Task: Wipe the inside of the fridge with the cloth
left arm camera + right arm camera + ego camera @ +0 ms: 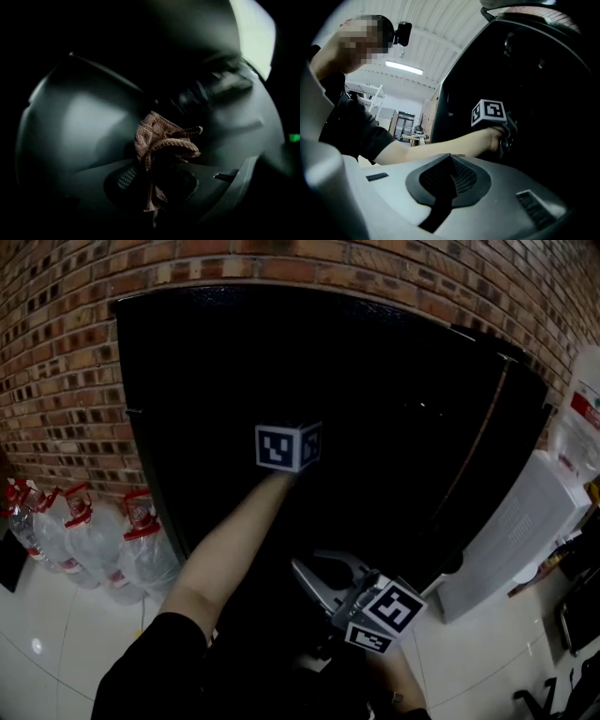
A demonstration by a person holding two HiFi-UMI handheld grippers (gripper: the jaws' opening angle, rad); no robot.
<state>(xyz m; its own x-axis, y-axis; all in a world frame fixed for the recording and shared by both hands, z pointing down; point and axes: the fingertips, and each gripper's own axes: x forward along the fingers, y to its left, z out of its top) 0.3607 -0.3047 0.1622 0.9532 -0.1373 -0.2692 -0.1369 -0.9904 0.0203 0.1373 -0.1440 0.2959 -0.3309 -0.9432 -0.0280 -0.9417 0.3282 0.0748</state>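
A crumpled brown knitted cloth [161, 138] hangs between the jaws of my left gripper [153, 180], which is shut on it. In the head view that gripper [289, 448] is raised at arm's length against the dark front of the tall black fridge [394, 399]; its jaws and the cloth are hidden behind its marker cube. From the right gripper view the left gripper [505, 133] shows close to the black fridge [543, 93]. My right gripper [319, 573] is held low and near my body, shut with nothing in it [449, 161]. Everything close ahead of the left gripper is dark and blurred.
Several large water bottles with red caps [94, 540] stand on the white tiled floor left of the fridge. A white water dispenser [525, 531] stands at its right side. A brick wall [56, 381] runs behind.
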